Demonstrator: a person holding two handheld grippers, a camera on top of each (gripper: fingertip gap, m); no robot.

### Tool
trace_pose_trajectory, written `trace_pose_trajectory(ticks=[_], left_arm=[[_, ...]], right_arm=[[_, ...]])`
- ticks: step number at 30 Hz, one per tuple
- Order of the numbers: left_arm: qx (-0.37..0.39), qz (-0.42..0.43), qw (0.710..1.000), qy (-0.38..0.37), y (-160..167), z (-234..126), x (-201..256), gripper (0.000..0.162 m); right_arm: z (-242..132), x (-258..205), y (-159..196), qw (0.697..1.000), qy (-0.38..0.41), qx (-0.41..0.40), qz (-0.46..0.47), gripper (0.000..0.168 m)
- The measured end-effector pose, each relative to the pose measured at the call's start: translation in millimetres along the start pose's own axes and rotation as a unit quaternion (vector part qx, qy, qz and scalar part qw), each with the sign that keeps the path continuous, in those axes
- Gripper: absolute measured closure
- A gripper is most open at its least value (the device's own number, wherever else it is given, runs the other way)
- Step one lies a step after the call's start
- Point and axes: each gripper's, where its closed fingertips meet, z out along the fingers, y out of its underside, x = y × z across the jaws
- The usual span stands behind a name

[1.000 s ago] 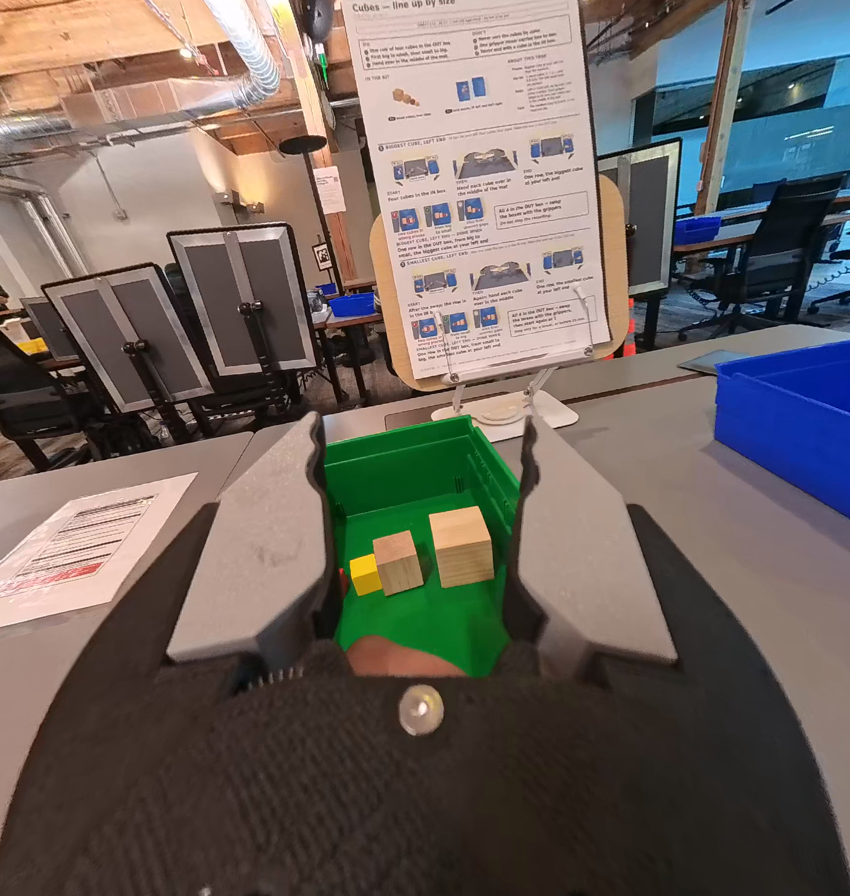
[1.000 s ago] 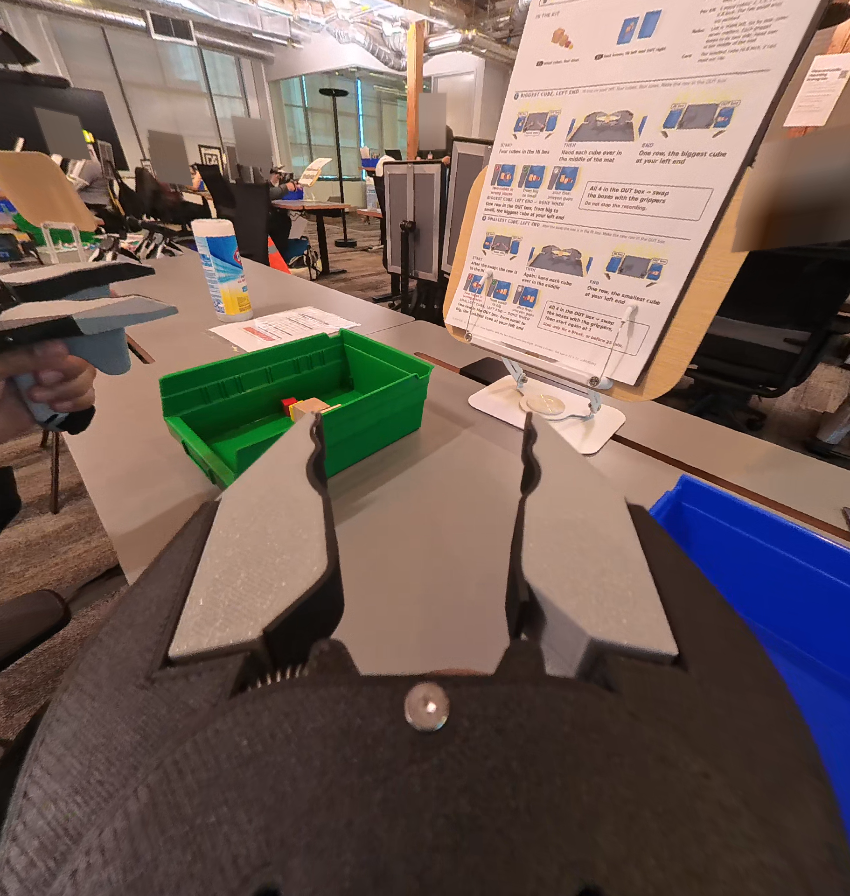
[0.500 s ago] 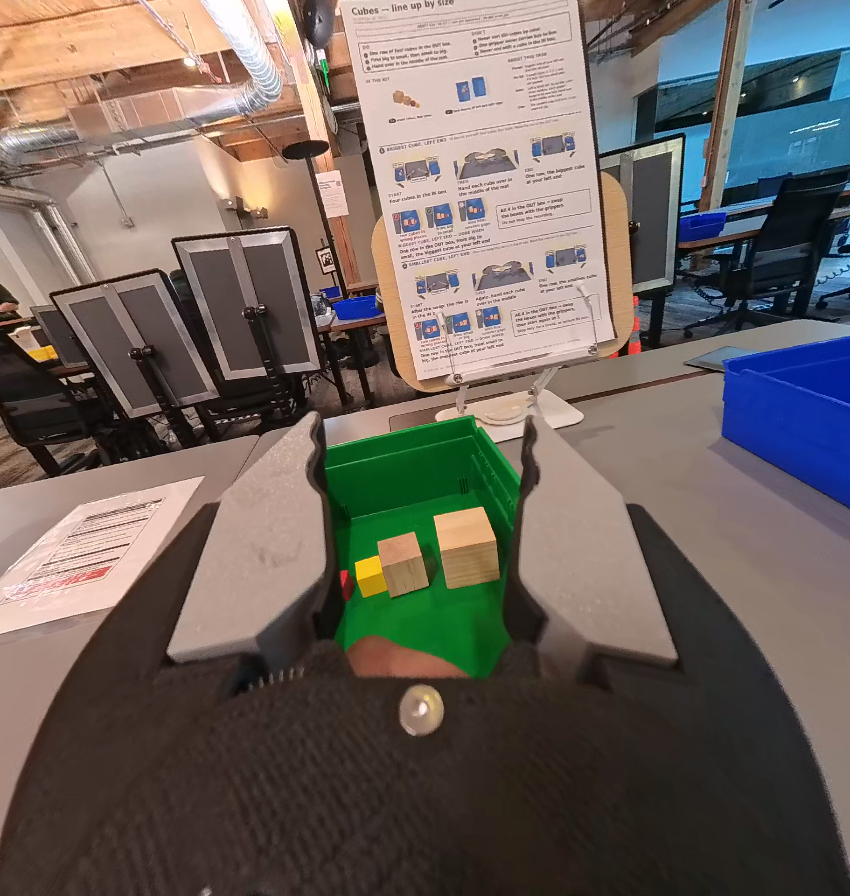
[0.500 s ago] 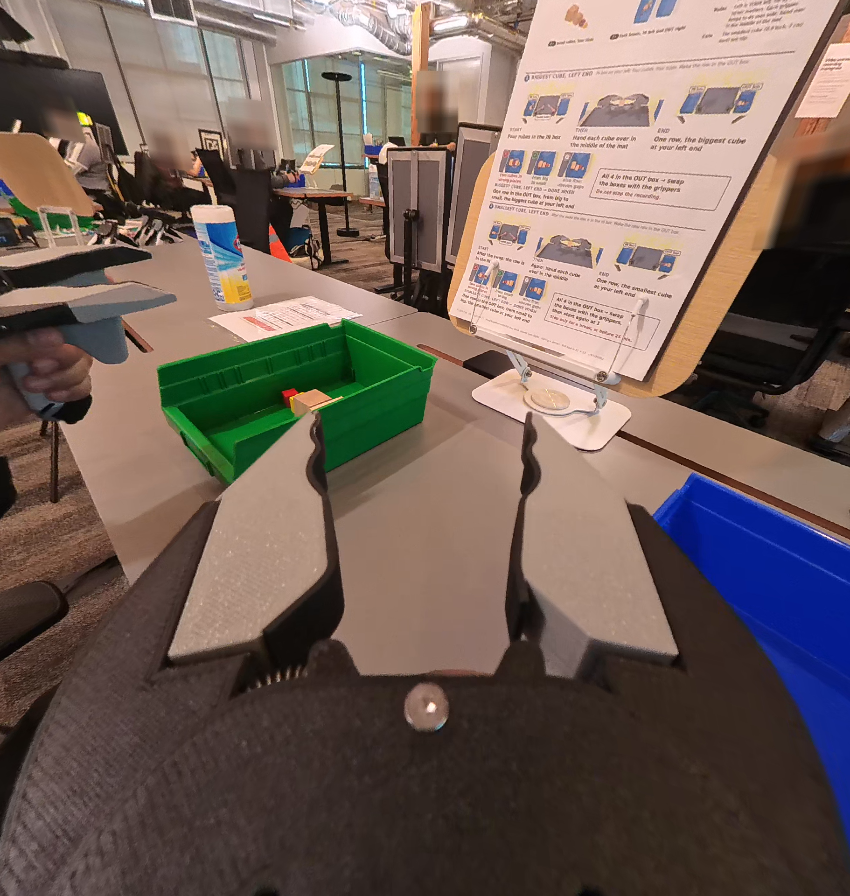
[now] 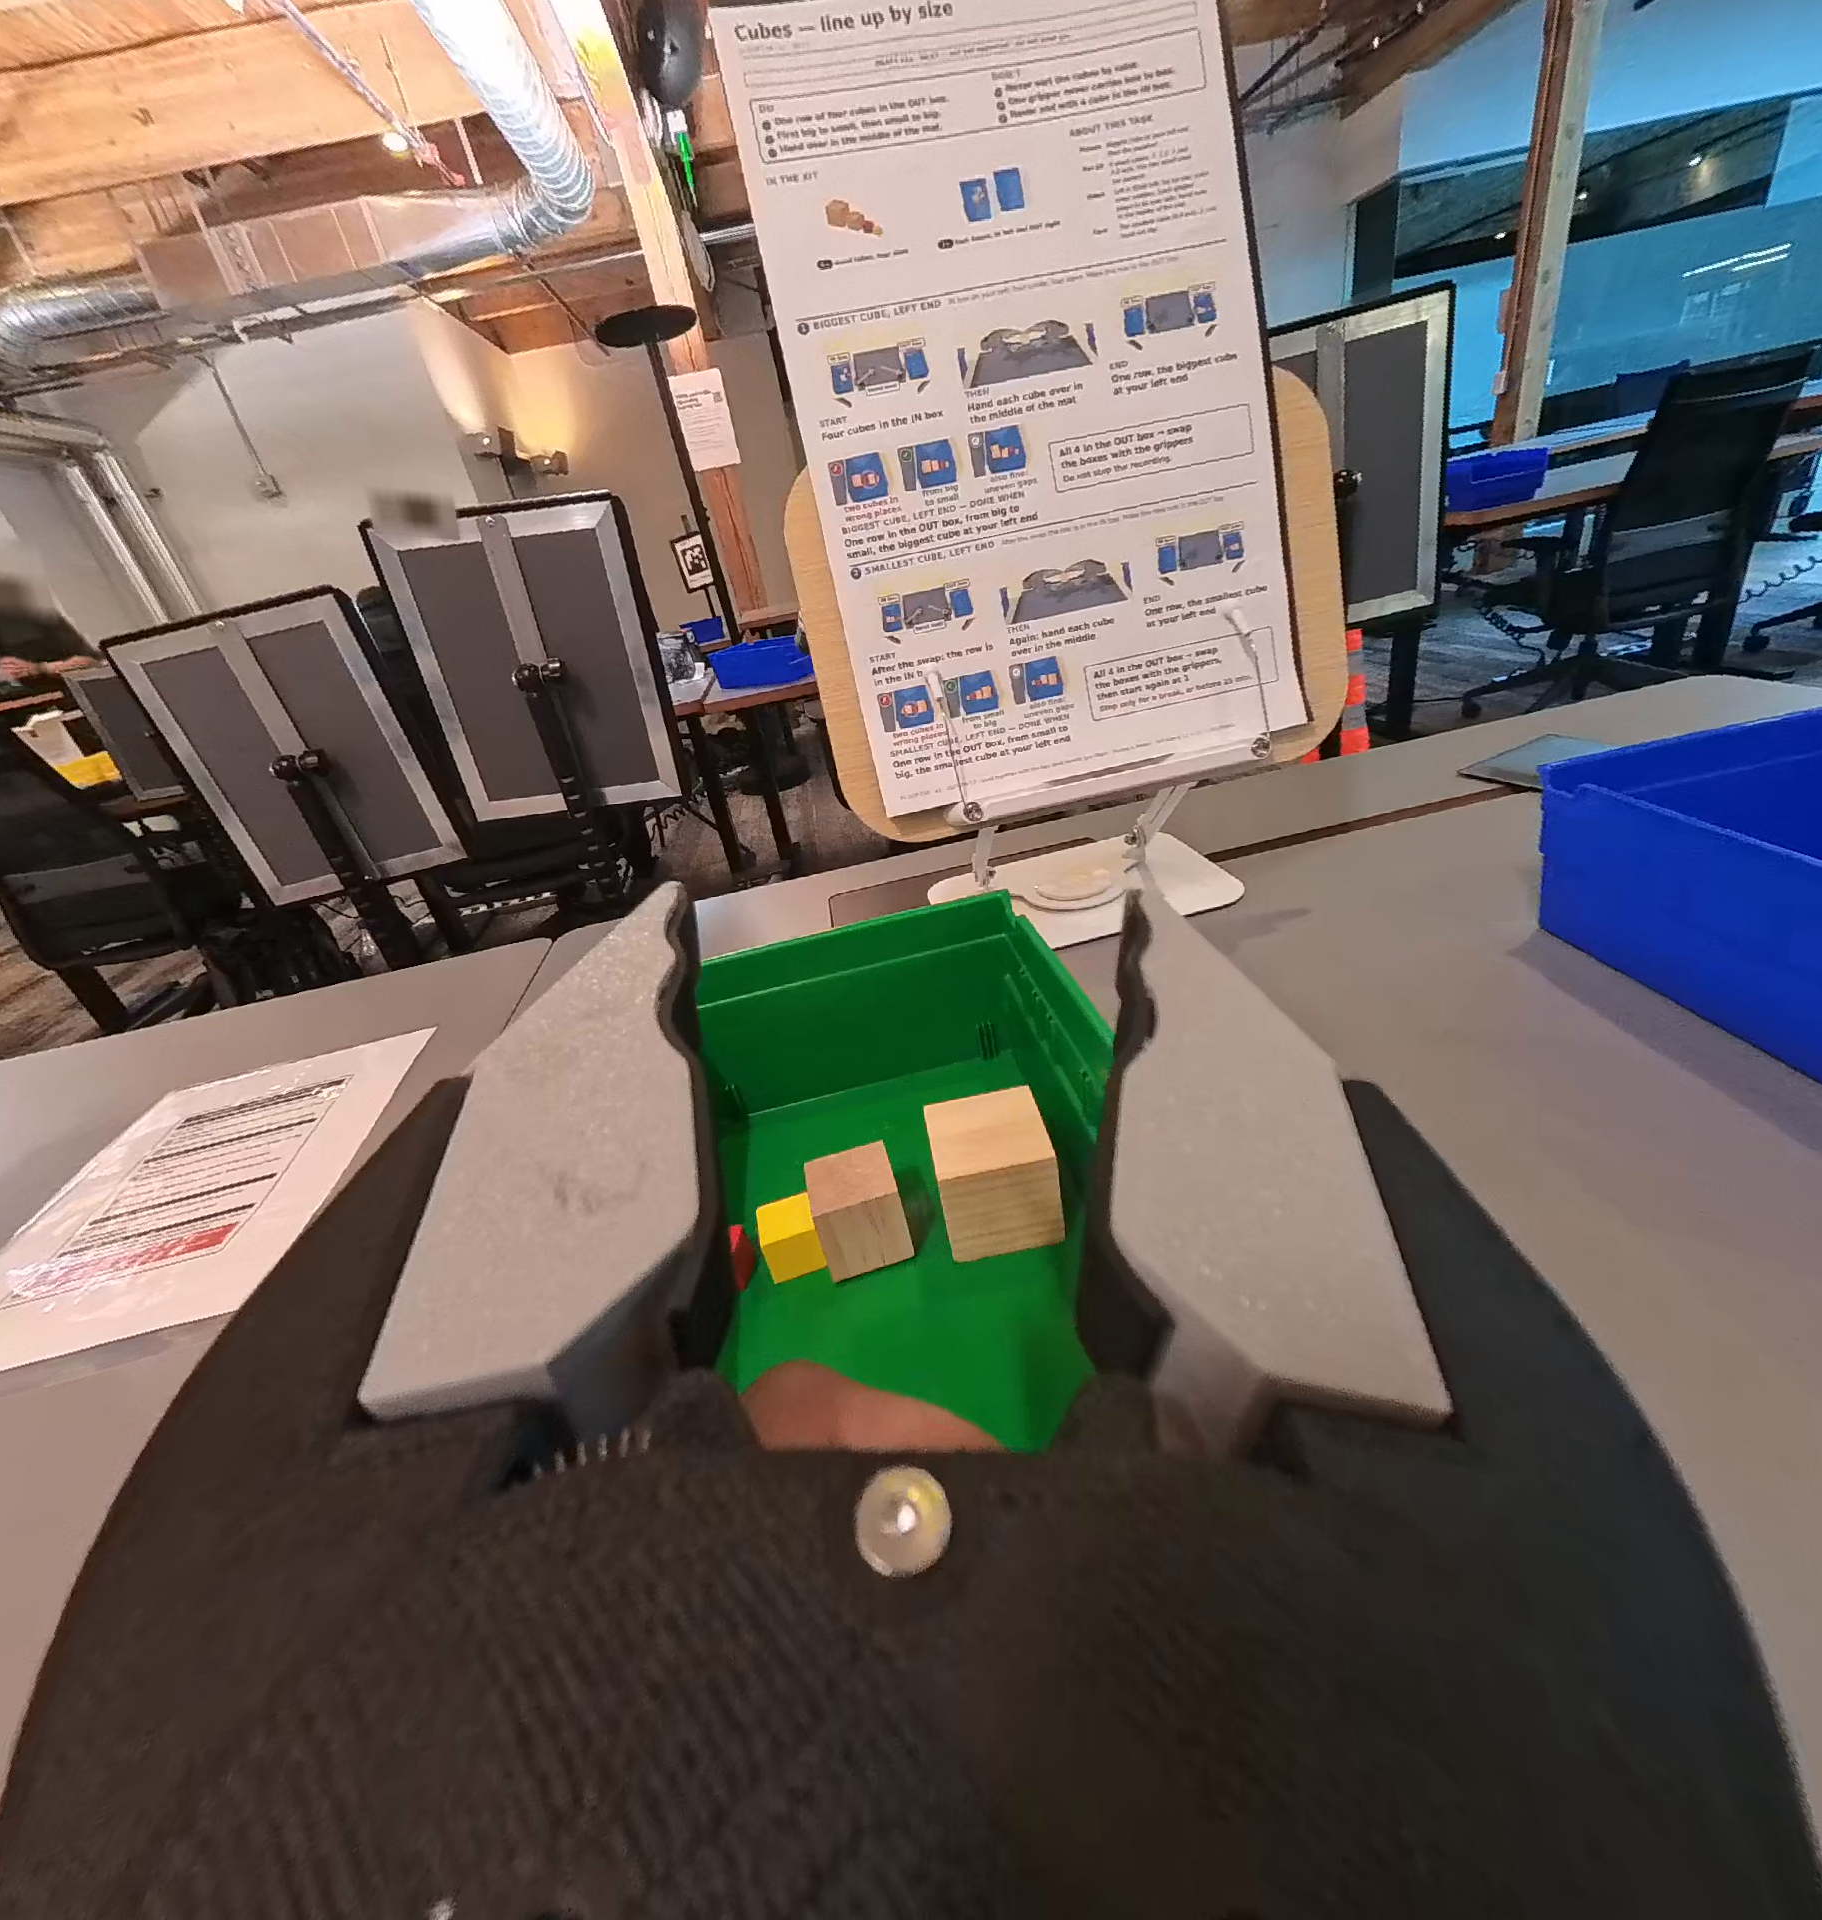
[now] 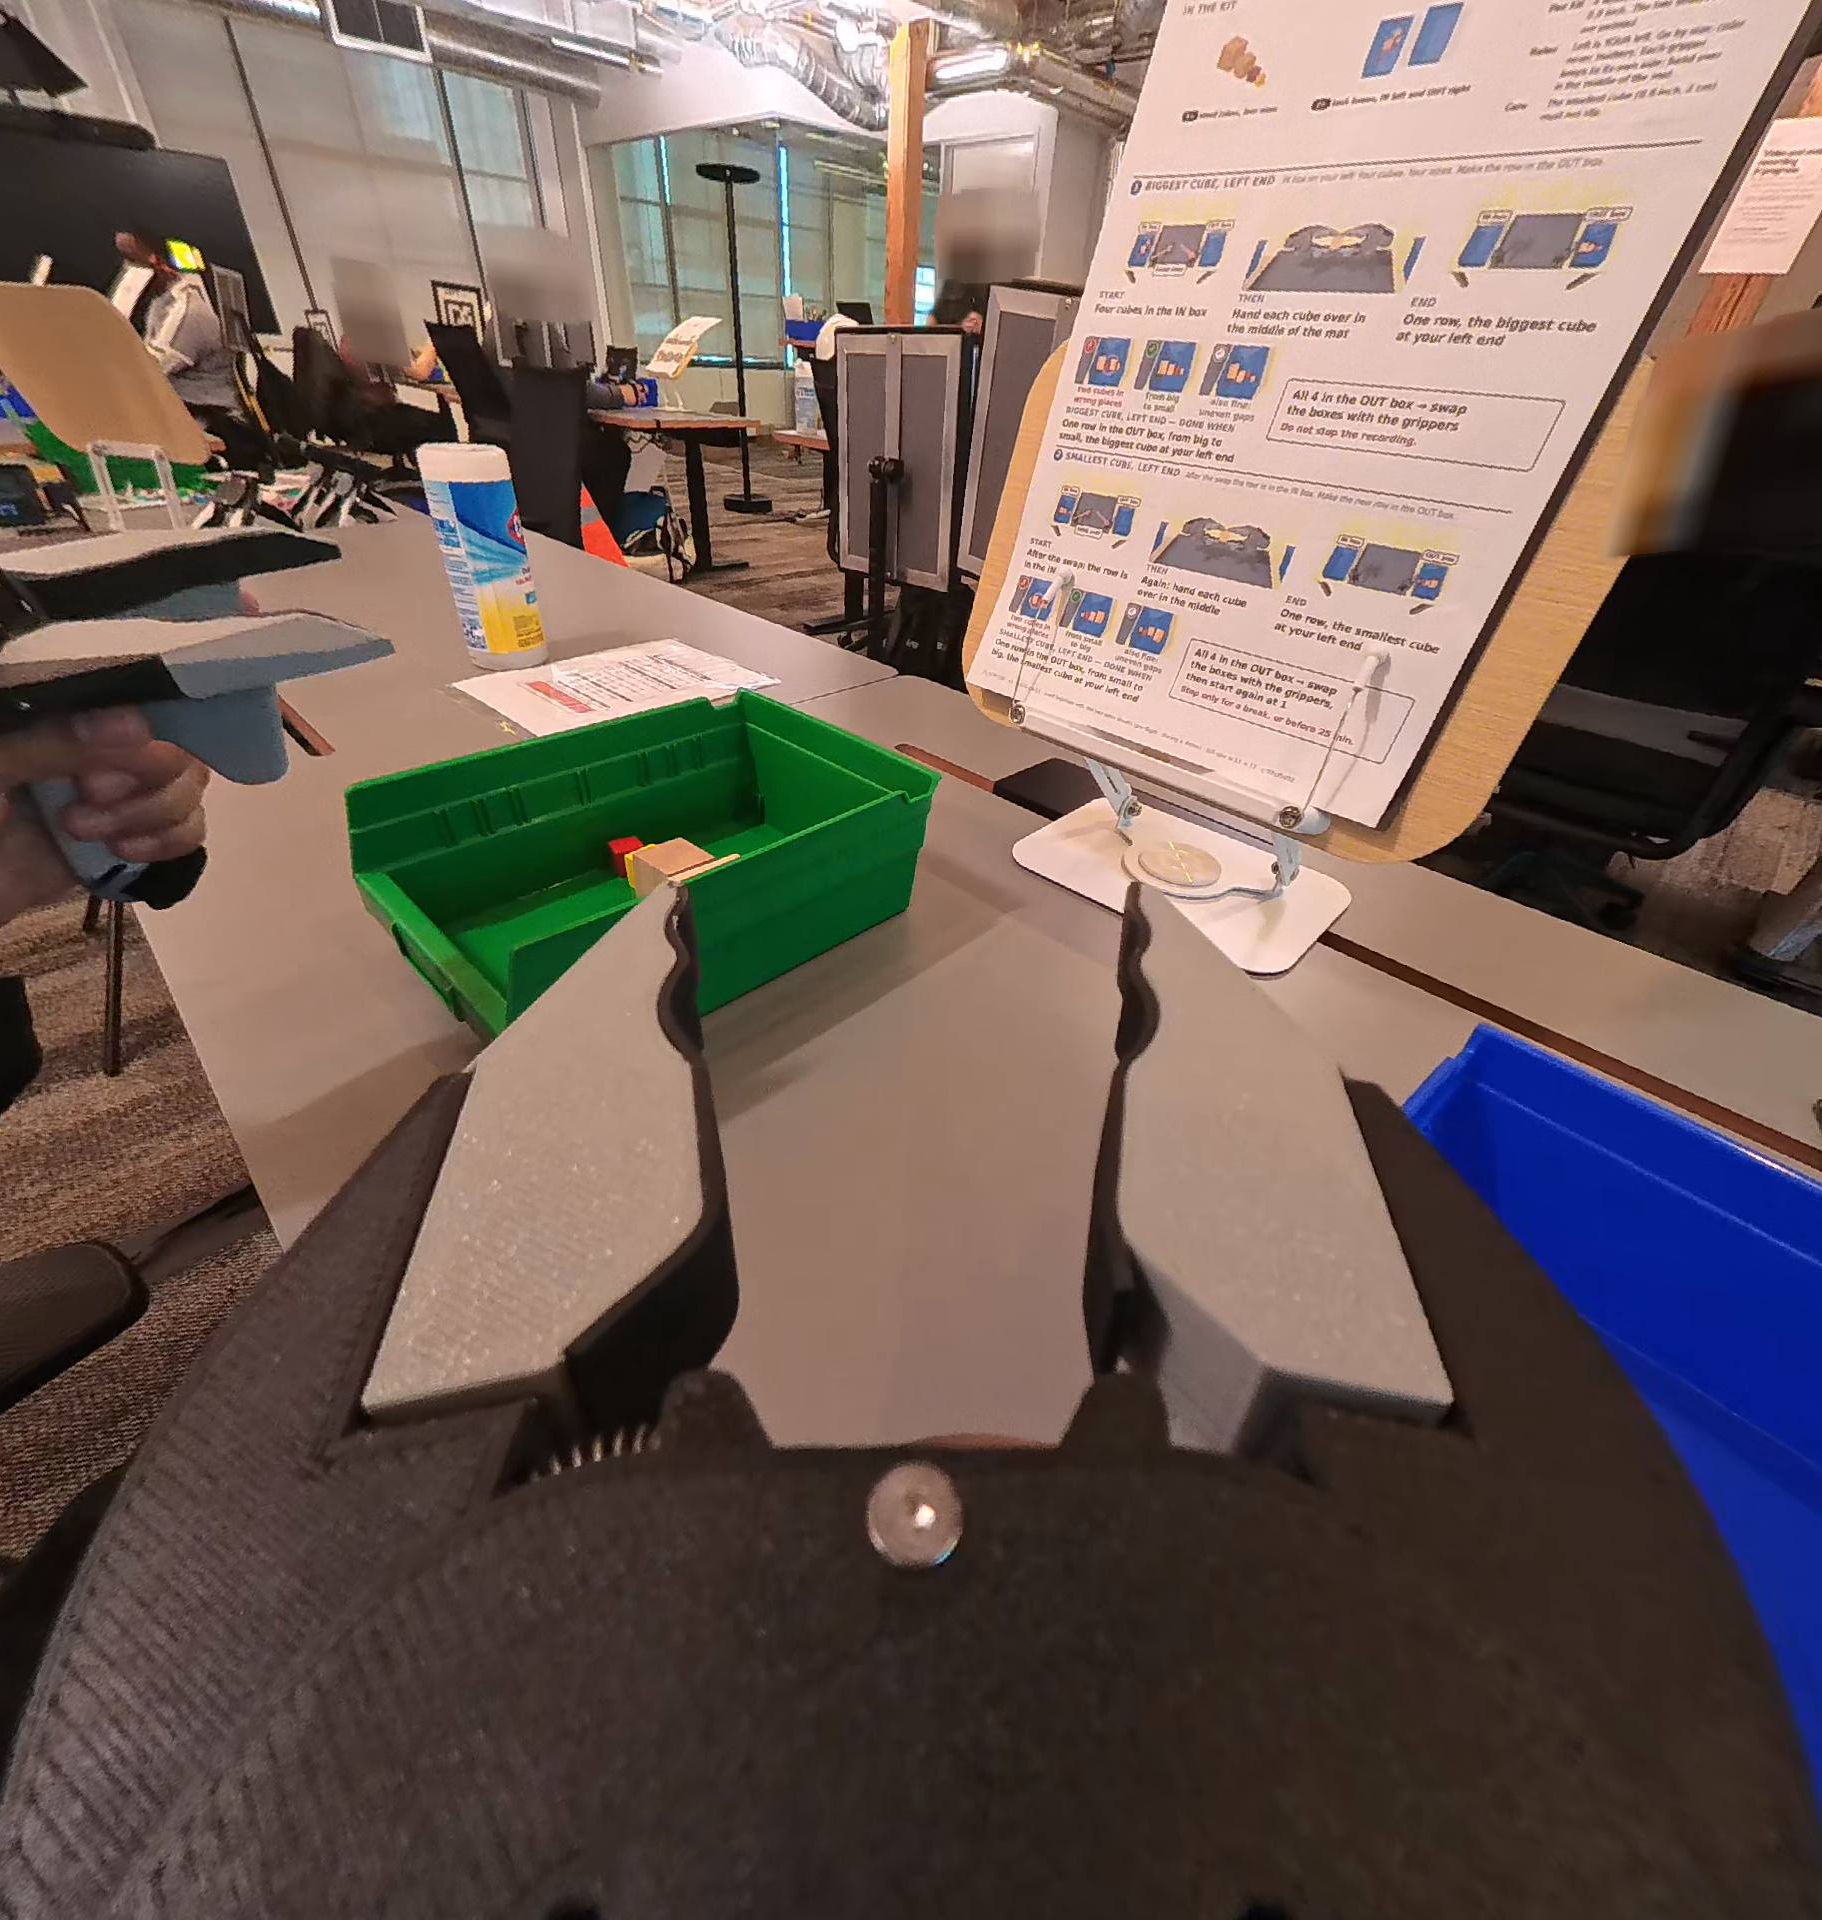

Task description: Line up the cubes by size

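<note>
Both claws gape wide and hold nothing: the left gripper (image 5: 902, 935) hangs over the near end of the green bin (image 5: 855, 940), framing its row of four cubes (image 5: 891, 1195) just ahead, while the right gripper (image 6: 902, 925) hovers above bare table (image 6: 907, 1195) beside the blue bin (image 6: 1665, 1268).

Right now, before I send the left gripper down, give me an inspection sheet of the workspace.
Surface: grey table, bare between the bins.
Job's things: green bin holds four cubes in a row: red cube, yellow cube, mid wooden cube, large wooden cube. Blue bin: no cubes in the part shown.
Clutter: laminated sheet, wipes canister, instruction stand.
Grippers: left gripper open above the green bin; right gripper open over the table.
Cables: nothing seen.
Surroundings: desks, chairs, people behind.
</note>
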Motion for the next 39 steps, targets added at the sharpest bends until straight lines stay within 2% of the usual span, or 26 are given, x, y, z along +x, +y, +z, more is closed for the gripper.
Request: trace_pose_trajectory(ticks=[20,30,39], left_arm=[[-0.001,0.009,1.0,0.001,2.3,3.0,1.8,0.082],[-0.108,-0.021,0.994,0.024,74.5,66.4,-1.8,0.087],[-0.21,-0.05,0.972,0.09,99.7,134.4,11.8,0.085]], right_arm=[[2.9,-4.1,3.3,1.0,-0.004,-0.007,-0.008,0.089],[6.6,-1.3,9.9,1.0,0.001,-0.02,-0.006,0.089],[5.9,4.1,11.0,1.0,-0.004,-0.019,0.007,0.09]])
